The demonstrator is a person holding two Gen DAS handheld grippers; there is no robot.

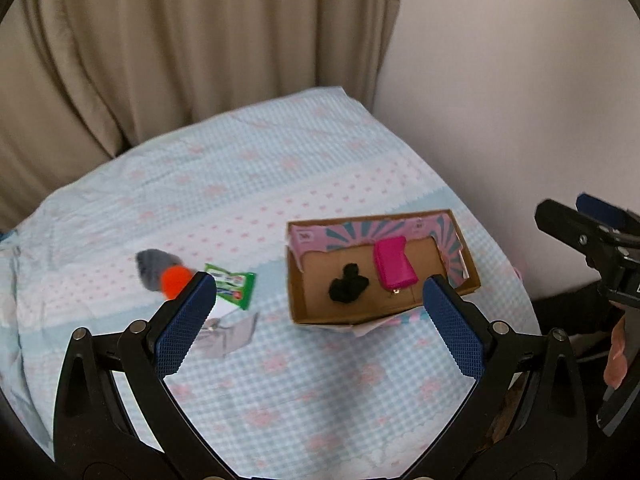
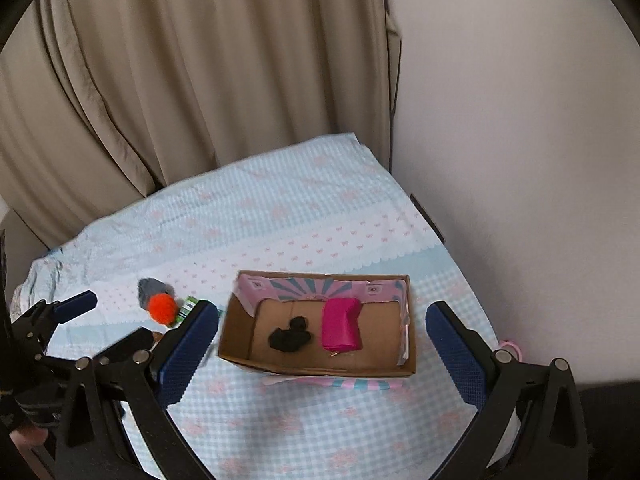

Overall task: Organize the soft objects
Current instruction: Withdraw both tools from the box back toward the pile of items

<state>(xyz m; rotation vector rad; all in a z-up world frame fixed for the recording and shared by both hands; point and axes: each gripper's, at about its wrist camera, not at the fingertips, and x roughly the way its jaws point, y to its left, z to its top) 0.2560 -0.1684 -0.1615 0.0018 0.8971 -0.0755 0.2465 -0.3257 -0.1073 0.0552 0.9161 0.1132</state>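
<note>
Box (image 2: pixel 236 332) holding black cloth (image 2: pixel 289 335) and pink pouch (image 2: pixel 341 330), grey-orange pompom (image 1: pixel 164 274) and green packet (image 1: pixel 234 290) outside awaiting sorting; both tongs released, empty.

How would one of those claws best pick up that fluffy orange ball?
Probably from above, pinching the orange pompom across its round middle. It lies on the bedsheet against a grey fluffy piece and a green packet, so a side approach looks crowded.

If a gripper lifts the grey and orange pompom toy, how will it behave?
The pompom toy looks fluffy, so it probably squashes between the pads and weighs little. Its orange ball looks round, so a push might roll it on the bedsheet.
</note>
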